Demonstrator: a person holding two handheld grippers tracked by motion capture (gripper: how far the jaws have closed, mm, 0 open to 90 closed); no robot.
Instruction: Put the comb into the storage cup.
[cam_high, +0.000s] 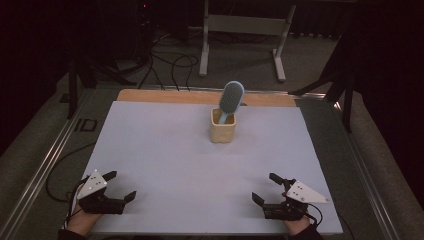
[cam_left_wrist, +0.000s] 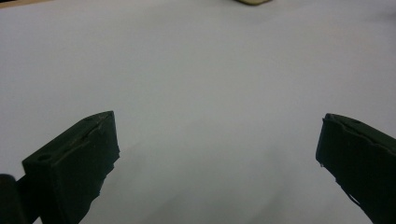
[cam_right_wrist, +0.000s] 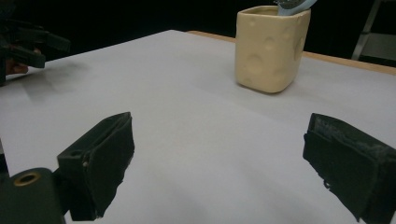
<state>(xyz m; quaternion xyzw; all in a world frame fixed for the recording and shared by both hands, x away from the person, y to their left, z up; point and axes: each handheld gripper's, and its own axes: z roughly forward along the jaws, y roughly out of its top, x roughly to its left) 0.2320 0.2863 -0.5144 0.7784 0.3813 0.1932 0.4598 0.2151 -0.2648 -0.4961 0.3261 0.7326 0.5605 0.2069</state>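
A cream square cup (cam_high: 222, 127) with dimpled walls stands upright a little past the middle of the white sheet. A light blue hairbrush (cam_high: 231, 98) stands in it handle down, its head leaning to the right above the rim. The cup (cam_right_wrist: 271, 49) rises at the upper right of the right gripper view, with the brush (cam_right_wrist: 294, 4) just above it. My left gripper (cam_high: 121, 185) rests open at the near left of the sheet, jaws wide apart and empty (cam_left_wrist: 217, 149). My right gripper (cam_high: 266, 186) rests open at the near right, also empty (cam_right_wrist: 217, 154).
The white sheet (cam_high: 165, 150) covers a wooden table whose bare far edge (cam_high: 165, 96) shows behind it. Metal rails run along both sides. Beyond the table are a grey stand (cam_high: 245, 30) and cables (cam_high: 172, 62) on the dark floor. The left gripper (cam_right_wrist: 28, 46) shows far off in the right gripper view.
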